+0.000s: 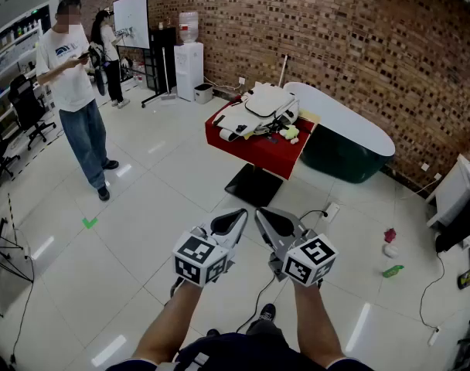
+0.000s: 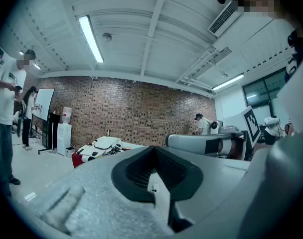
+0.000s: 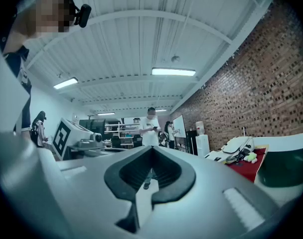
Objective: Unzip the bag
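The brick wall [image 1: 320,37] is seen far ahead of both tongs, and the pale tiled floor [image 1: 158,199] is spread out between them and everything else. A red-covered surface [image 1: 254,149] is set well ahead of the tongs, in front of that wall. The white bag [image 1: 260,107] is laid on top of it, with its long axis slanted across the line of approach rather than along it. The bag is found almost straight ahead of the pair and well apart from both, so neither hand can be judged clearly nearer. In the left gripper view it is placed to the left of the jaws and in the right gripper view to the right, since the tongs are angled inward toward each other. The left tongs [image 1: 236,217] and right tongs [image 1: 264,216] are held side by side, both closed tight with nothing gripped. The zip cannot be made out from here. The unzipping is judged not yet begun, and the bag must first be brought within reach.
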### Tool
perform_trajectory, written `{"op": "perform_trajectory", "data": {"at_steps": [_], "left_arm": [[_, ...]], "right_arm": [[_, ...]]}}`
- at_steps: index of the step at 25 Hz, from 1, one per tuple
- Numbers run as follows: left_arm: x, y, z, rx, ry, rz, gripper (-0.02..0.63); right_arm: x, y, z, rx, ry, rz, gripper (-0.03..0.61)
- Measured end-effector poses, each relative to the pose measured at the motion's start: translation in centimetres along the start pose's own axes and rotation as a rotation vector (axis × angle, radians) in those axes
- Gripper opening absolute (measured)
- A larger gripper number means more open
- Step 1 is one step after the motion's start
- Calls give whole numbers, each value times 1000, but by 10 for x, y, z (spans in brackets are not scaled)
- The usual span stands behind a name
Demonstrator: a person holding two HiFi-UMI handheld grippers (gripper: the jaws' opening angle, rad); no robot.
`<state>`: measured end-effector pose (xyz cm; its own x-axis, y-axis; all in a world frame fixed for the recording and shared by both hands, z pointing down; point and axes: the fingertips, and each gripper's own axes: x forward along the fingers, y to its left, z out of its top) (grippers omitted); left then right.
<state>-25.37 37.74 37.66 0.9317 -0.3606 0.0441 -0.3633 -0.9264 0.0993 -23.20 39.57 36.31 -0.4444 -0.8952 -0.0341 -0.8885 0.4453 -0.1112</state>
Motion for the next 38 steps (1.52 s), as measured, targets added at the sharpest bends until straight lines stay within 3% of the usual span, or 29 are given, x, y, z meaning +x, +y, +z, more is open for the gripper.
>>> {"op": "perform_trajectory", "data": {"at_steps": [13,25,31,38], "left_arm": [[126,15,-9,3,28,14,2],[231,21,-21,-10,106,28,2],[263,58,-18,-22,87,32,2],[309,138,-19,-49,63,6,2]], "right_arm": [[0,-131,4,25,-14,5,6],[1,-249,14,64,-5,24,6],[29,-288,11,61,10,12,6],[91,-333,-3,50,73,-28,6]]}}
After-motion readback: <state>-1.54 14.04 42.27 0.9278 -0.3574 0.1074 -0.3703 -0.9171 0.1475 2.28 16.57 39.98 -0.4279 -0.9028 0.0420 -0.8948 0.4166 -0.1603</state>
